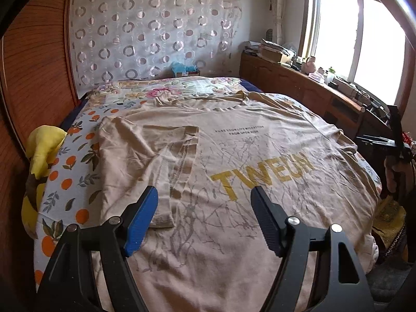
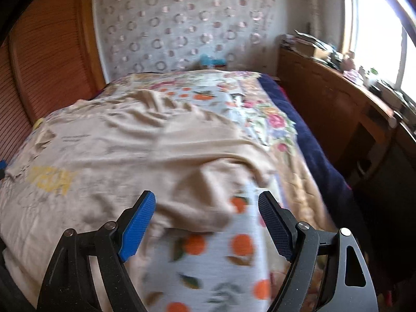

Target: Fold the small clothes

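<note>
Ahead of the grippers lies a bed sheet printed with oranges (image 1: 68, 179), with a floral patch (image 1: 166, 91) at its far end. A yellow cloth (image 1: 43, 145) sits bunched off to the left against a slatted wooden panel (image 1: 33, 59). Straight beyond hangs a sheer curtain with circle motifs (image 1: 153, 28). To the right a long wooden cabinet (image 1: 293, 83) runs under a bright window (image 1: 356, 39), its top crowded with papers, boxes and bottles. A dark blue blanket edge (image 2: 306, 135) shows beside the bed.

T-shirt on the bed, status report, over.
Left gripper open above T-shirt, left sleeve folded in. Right gripper open, empty. Nothing in the way.
</note>
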### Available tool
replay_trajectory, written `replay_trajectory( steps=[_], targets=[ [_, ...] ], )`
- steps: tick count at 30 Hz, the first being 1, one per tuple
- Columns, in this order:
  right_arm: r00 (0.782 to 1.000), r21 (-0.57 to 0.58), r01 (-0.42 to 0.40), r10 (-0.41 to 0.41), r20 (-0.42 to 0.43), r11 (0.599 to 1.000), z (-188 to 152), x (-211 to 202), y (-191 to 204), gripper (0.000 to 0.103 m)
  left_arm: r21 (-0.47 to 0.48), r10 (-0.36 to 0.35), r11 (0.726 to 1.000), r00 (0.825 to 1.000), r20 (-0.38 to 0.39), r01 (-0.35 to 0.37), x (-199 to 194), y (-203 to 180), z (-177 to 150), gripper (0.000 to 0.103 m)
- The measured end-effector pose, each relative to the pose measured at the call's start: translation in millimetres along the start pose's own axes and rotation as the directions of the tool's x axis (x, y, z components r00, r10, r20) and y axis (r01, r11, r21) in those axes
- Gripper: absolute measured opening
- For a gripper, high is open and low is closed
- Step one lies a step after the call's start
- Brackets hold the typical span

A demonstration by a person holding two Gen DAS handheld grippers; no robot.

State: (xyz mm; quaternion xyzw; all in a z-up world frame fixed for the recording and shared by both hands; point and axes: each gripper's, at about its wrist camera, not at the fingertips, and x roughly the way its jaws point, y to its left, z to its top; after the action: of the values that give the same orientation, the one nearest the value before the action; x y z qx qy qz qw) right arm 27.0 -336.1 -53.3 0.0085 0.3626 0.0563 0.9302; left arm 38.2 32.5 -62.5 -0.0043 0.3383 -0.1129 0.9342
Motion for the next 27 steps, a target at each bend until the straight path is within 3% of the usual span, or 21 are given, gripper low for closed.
replay_trajectory(
  steps=[4, 9, 15, 17, 22, 27],
  targets=[
    [0.999, 0.048, -0.022, 0.023, -0.029, 0.999, 0.1, 6.5, -13.7, 0.079, 0.007, -0.004, 1.000, 1.000, 0.002, 0.004, 0.6, -6.1, -0.3, 0.075],
    [0.995, 0.060, -0.069, 0.073, -0.071, 0.996, 1.9, 20.8, -17.4, 0.064, 0.021, -0.017, 1.000, 1.000, -0.006, 0.017, 3.4, -16.0, -1.1, 0.075],
    [0.995, -0.022, -0.048, 0.046, -0.087, 0.999, 4.7, 24.9, -8.5, 0.034, 0.027, -0.018, 0.999, 1.000, -0.016, 0.019, 6.1, -19.8, -2.6, 0.075],
    [0.994, -0.043, -0.072, 0.068, -0.087, 0.996, 5.9, 24.8, -6.7, 0.014, 0.024, -0.017, 1.000, 1.000, -0.016, 0.017, 6.6, -19.8, -2.6, 0.075],
    [0.997, -0.119, -0.046, 0.039, -0.063, 0.992, 11.0, 24.8, 5.3, 0.008, 0.018, -0.008, 1.000, 1.000, -0.017, 0.009, 7.3, -18.9, -2.7, 0.075],
    [0.996, -0.140, -0.077, 0.082, 0.029, 0.987, 30.1, 6.4, 19.3, 0.007, 0.016, 0.000, 1.000, 1.000, -0.019, 0.000, 8.4, -18.7, -3.0, 0.075]
  ],
)
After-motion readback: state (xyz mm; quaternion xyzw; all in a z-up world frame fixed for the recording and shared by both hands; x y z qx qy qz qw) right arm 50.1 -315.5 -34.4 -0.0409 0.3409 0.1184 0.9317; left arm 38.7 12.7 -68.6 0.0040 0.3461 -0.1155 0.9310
